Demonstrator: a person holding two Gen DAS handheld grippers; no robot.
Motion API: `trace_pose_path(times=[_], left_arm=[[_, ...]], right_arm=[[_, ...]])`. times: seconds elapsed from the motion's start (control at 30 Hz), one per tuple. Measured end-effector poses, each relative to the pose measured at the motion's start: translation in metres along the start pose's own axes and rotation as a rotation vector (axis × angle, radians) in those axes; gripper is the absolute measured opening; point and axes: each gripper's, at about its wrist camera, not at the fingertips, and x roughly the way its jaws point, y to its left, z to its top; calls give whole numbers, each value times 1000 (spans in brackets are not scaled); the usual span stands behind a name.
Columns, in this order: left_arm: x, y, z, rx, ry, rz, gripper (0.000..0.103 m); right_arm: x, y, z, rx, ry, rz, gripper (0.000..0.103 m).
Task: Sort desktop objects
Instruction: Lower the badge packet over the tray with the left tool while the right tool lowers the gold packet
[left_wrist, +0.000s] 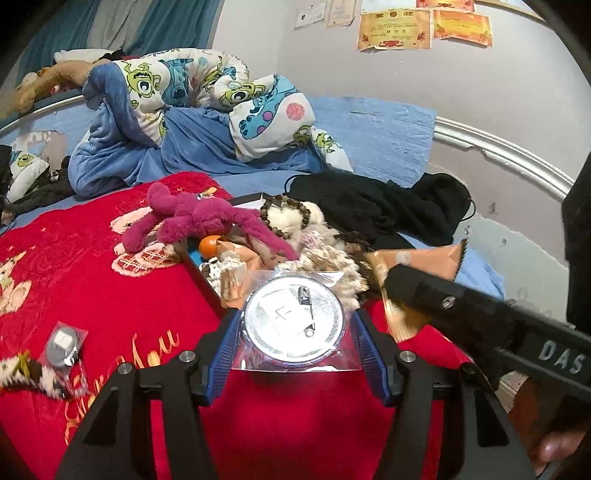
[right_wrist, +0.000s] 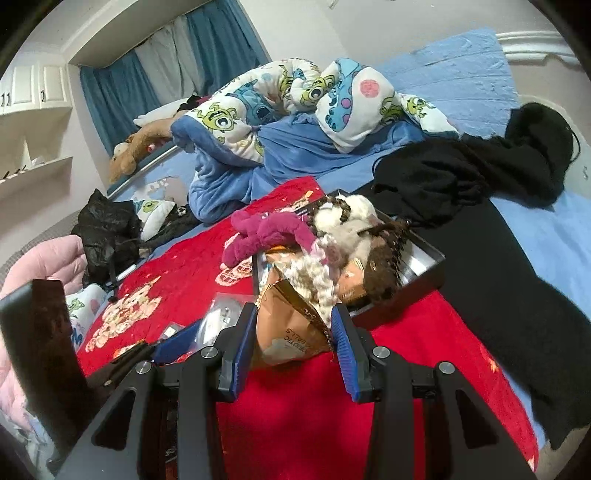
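Note:
My left gripper (left_wrist: 293, 325) is shut on a round silver badge in a clear bag (left_wrist: 293, 319), held above the red blanket (left_wrist: 110, 288) just before a dark tray (right_wrist: 424, 275). My right gripper (right_wrist: 293, 328) is shut on an orange snack packet (right_wrist: 291, 328), also seen in the left wrist view (left_wrist: 417, 266), at the tray's near edge. The tray holds a magenta plush (left_wrist: 199, 218), a bead bracelet (left_wrist: 286, 212) on a white plush, an orange (left_wrist: 210, 245) and a curly-haired doll (right_wrist: 351, 273).
A second bagged badge (left_wrist: 62, 345) and a fuzzy striped toy (left_wrist: 33, 373) lie on the blanket at left. Black clothing (left_wrist: 376, 210) lies behind the tray. A cartoon quilt (left_wrist: 207, 92) is heaped on the blue sheet. A black bag (right_wrist: 107, 229) sits at the bed's left edge.

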Motion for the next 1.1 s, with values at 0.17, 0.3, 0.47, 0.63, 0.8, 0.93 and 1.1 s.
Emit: trace_pose_path(times=[0.17,0.3,0.47,0.63,0.8,0.93,1.1], left_arm=[[14,14,22,-7,-1,2,62],[24,23,39,-9,-11,19,62],[39,42,60,-54,-5,9,62],[59,59,75,-89,-53,44,62],[91,69,88,-93,-101,54,62],[110,77,84,-106,-97,23,62],[126,76,67,-53,-93,59,62]], right_arm=[[9,-5,16,-2,-44,22,39],[23,-14,26,23,-47,32,39],[37,-29,37,77,-30,32,39],[61,-35,63,67,-14,69,39],[83,-37,86,40,-53,101,39],[97,-36,95,-16,-78,64,39],[110,-31,91,-72,-143,40,39]])
